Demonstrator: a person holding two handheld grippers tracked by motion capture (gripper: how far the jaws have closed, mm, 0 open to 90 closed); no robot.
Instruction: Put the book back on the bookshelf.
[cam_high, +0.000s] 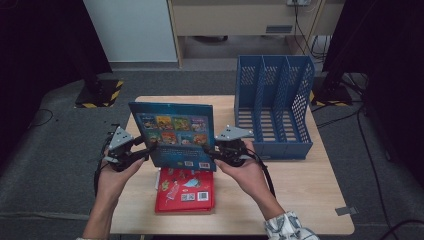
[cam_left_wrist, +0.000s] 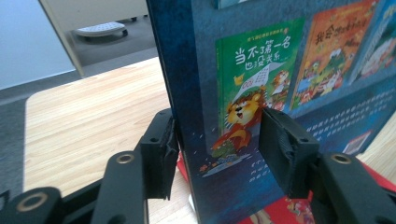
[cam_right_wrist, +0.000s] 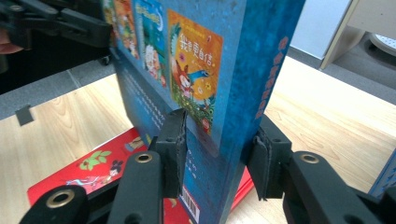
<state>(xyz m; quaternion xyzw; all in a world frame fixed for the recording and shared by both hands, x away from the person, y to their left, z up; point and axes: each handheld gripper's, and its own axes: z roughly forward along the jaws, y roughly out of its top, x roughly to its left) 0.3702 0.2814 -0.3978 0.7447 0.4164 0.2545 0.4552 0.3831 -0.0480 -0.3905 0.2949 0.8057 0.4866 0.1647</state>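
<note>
Blue book (cam_high: 175, 132) upright above table (cam_high: 295, 195), held between both claws, over red book (cam_high: 185, 192) lying flat. Left claw (cam_high: 147, 150) at book's left edge: jaws released, one pad touching back, other clear of cover. Right claw (cam_high: 209, 154) clenched on book's spine edge, both pads pressing. Blue file rack (cam_high: 272, 107) on table, just right of book.
</note>
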